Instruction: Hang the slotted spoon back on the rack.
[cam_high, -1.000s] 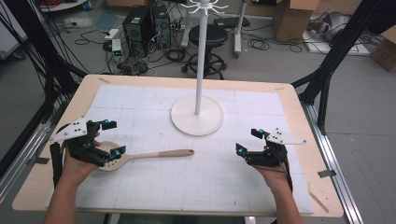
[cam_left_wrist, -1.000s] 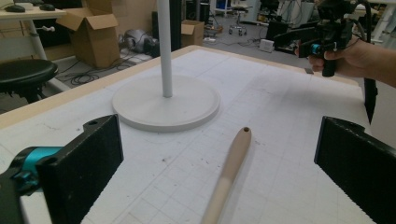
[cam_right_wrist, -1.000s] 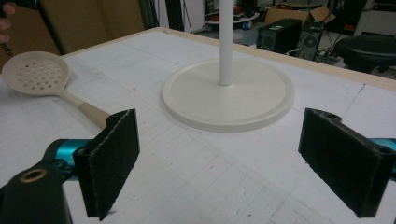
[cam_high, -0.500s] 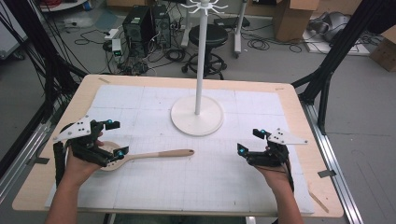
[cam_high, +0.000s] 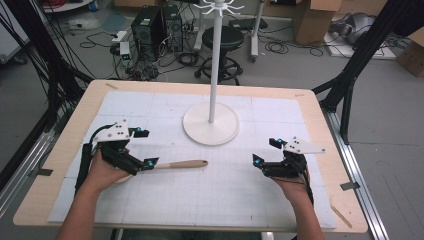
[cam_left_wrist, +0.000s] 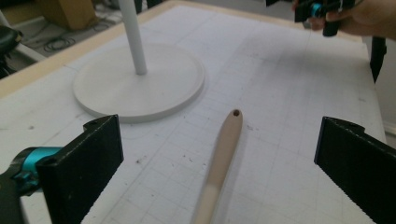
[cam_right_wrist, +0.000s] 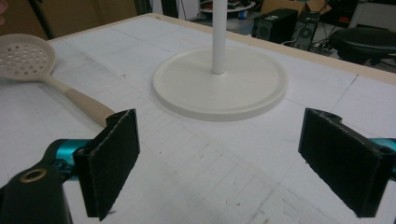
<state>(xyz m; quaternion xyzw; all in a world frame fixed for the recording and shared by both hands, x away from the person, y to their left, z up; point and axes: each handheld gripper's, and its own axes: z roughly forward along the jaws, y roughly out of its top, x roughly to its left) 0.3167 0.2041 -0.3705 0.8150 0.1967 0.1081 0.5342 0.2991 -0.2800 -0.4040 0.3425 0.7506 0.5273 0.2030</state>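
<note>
Two hand-held grippers work over the white gridded mat (cam_high: 220, 195) that covers the pale wooden table (cam_high: 320, 107), and the round white base of the tall white pole stand (cam_high: 210, 124) serves well as a landmark. From the high view, the left gripper (cam_high: 144, 148) sits on the near left of that base, its jaws spread wide, one above and one at the near end of the beige wooden-handled skimmer spoon (cam_high: 181, 164). The spoon lies flat on the mat, handle pointing toward the area in front of the base (its bowl end is tucked under the hand, so I cannot see it here). The right gripper (cam_high: 264, 151) rests on the near right of the base, well apart from the spoon, jaws spread and nothing between them.

Looking along the left gripper's own view, its two black jaws stand far apart with the spoon's handle (cam_left_wrist: 220, 158) lying between them on the mat, untouched by either pad; the handle's tip, with its small hanging hole, points just past the base (cam_left_wrist: 140, 88).

Through the right gripper view, the jaws again stand wide and empty. The base (cam_right_wrist: 219, 84) lies straight ahead, and the spoon's perforated bowl (cam_right_wrist: 25, 58) rests off to that base's left, its handle running down behind the nearer jaw.
</note>
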